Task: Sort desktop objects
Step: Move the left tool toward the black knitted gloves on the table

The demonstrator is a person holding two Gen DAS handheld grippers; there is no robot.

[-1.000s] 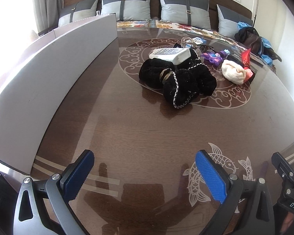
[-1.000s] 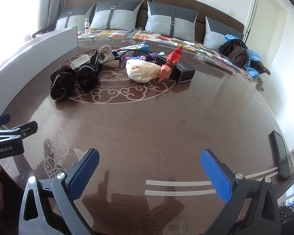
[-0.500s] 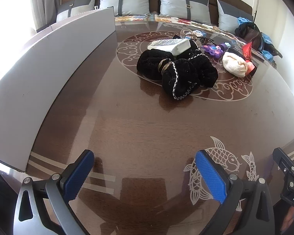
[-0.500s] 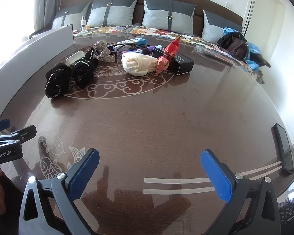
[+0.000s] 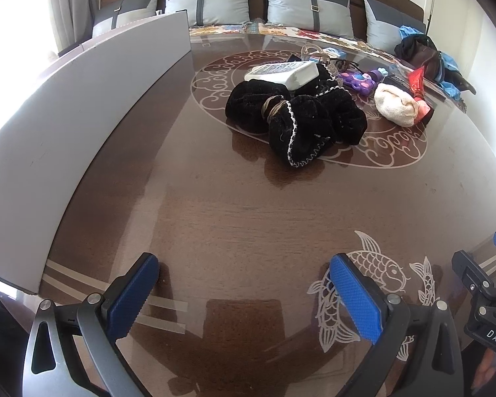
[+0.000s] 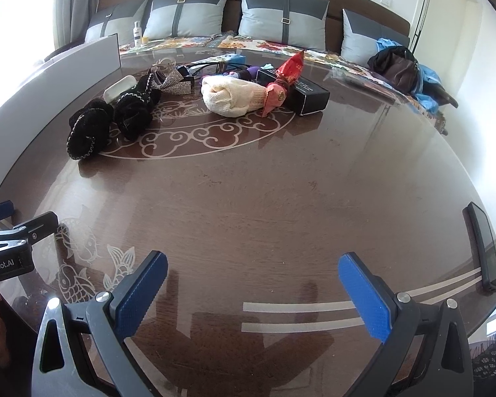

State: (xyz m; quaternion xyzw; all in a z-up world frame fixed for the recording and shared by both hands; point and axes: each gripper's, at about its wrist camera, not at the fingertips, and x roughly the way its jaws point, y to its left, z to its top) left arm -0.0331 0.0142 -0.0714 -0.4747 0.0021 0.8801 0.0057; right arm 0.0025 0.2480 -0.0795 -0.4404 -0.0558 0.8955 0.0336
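Both our tongs are spread wide and hold nothing: the left tongs [image 5: 244,292] and the right tongs [image 6: 253,286] hang over the bare near edge of the worktop [image 6: 281,198], well apart from anything to sort. As we judge it, sorting has not begun and the step in hand is the reach to a first item.

The things lie in a cluster around the scrollwork ring at the middle of the worktop. On its left side is a heap of black scrunchies [image 5: 294,115] with a white case [image 5: 282,72] resting on top; behind it lie a purple toy [image 5: 360,81] and a sparkly bow [image 6: 170,82]. Toward the right edge sit a cream knitted roll [image 6: 228,96], a red foil packet [image 6: 281,82] leaning on it, and a black box [image 6: 307,94]. A long grey panel [image 5: 82,115] stands along the left edge, and a dark phone [image 6: 482,244] lies by the right edge.

We would take the nearest scrunchie with the left tongs, coming in low and closing across one loop so the white case is not tipped off. The right tongs suit the knitted roll, though the packet may slide when it lifts.

Readable writing: "DAS" on the right tongs' body in the left view, and "enRobot.AI" on the left tongs' body in the right view. White print on the black box is too small to read
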